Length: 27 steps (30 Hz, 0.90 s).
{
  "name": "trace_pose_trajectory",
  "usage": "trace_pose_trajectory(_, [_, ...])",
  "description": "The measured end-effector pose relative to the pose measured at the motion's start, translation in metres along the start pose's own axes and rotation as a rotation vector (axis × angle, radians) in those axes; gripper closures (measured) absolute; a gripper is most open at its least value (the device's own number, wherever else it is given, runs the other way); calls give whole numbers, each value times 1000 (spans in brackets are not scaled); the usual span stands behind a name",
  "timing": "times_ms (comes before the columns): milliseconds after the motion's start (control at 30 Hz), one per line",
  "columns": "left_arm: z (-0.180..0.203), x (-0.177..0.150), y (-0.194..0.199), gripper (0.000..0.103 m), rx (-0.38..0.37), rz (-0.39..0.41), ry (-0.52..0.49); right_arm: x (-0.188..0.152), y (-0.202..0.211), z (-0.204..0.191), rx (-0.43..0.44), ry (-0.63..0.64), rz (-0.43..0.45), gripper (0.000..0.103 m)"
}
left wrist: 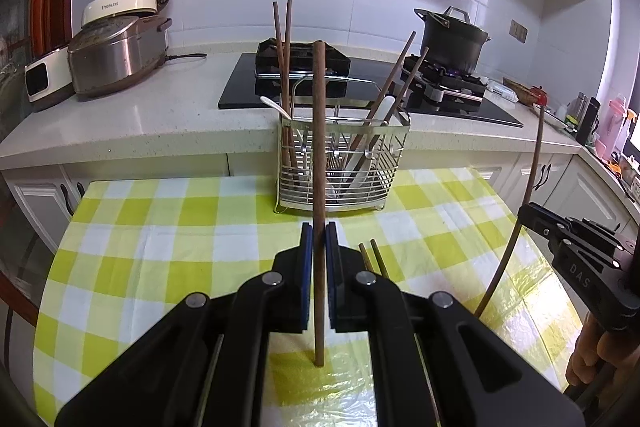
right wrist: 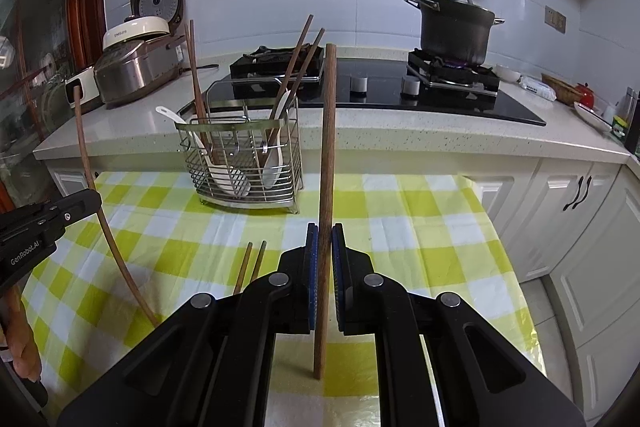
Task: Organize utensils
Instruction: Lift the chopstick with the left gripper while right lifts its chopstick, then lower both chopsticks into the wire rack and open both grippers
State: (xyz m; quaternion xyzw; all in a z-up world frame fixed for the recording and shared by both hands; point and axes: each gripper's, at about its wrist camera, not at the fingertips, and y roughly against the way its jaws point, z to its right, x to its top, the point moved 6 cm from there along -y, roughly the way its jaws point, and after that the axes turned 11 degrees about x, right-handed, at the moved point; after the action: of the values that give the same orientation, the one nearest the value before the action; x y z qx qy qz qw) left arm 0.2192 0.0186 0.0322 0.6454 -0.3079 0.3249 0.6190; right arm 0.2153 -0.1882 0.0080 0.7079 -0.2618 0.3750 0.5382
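Observation:
My left gripper (left wrist: 319, 233) is shut on a brown wooden chopstick (left wrist: 319, 147), held upright above the table. My right gripper (right wrist: 324, 233) is shut on a second wooden chopstick (right wrist: 327, 163), also upright. Each gripper shows in the other view: the right one (left wrist: 532, 217) at the right edge, the left one (right wrist: 94, 199) at the left edge. A wire utensil basket (left wrist: 340, 163) stands at the table's far edge and holds chopsticks and white spoons; it also shows in the right wrist view (right wrist: 244, 163). Two more chopsticks (left wrist: 372, 259) lie on the cloth between the grippers, also seen in the right wrist view (right wrist: 250, 267).
The table wears a yellow-green checked cloth (left wrist: 180, 247). Behind it runs a kitchen counter (left wrist: 160, 115) with a rice cooker (left wrist: 116, 59), a black hob (left wrist: 440, 103) and a black pot (left wrist: 452, 39) over a lit burner. White cabinets (right wrist: 580, 207) stand at the right.

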Motion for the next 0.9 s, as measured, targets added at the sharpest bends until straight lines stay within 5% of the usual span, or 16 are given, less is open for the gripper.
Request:
trace_pose_trajectory(500, [-1, 33, 4, 97, -13, 50, -11, 32, 0, -6, 31, 25, 35, 94])
trace_pose_trajectory(900, [-10, 139, 33, 97, -39, 209, 8, 134, 23, -26, 129, 80, 141, 94])
